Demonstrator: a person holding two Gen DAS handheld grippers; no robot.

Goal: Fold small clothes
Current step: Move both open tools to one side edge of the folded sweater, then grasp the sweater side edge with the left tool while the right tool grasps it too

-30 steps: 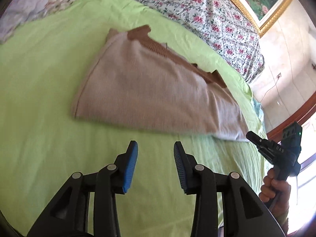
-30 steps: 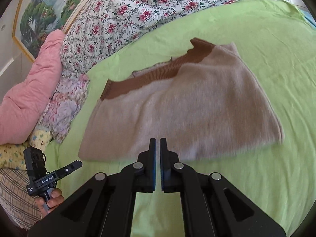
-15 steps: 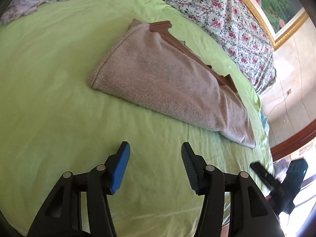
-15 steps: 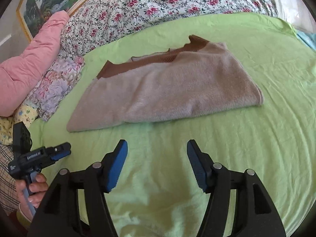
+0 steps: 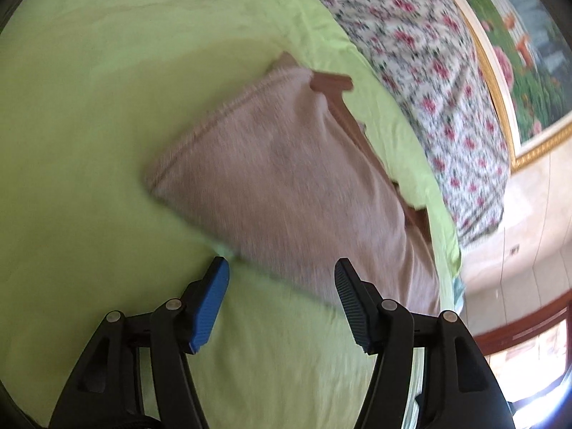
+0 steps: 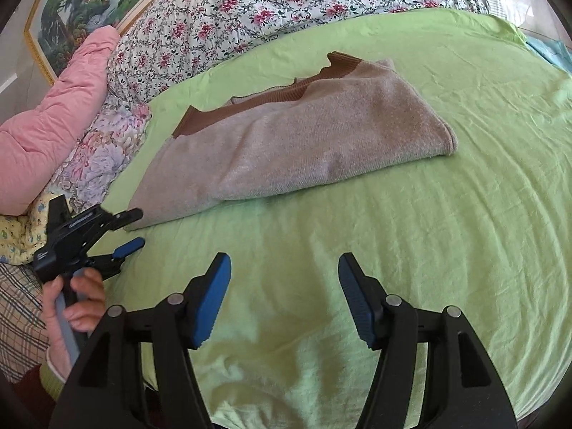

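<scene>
A beige knitted garment with a brown ribbed band (image 6: 286, 143) lies folded in half on the green bedsheet (image 6: 447, 250). In the left wrist view it (image 5: 286, 186) fills the middle, blurred by motion. My left gripper (image 5: 282, 296) is open and empty, its jaws just short of the garment's near edge. It also shows in the right wrist view (image 6: 134, 225), held in a hand beside the garment's left end. My right gripper (image 6: 284, 293) is open and empty over bare sheet, well short of the garment.
A floral quilt (image 6: 286, 7) runs along the far side of the bed. A pink pillow (image 6: 53, 118) and a flowered pillow (image 6: 100, 157) lie at the left. A framed painting (image 5: 529, 71) hangs on the wall. The bed's edge drops off at the right in the left wrist view.
My right gripper opened and drew back from the garment. My left gripper opened wider and moved close to the garment's near edge.
</scene>
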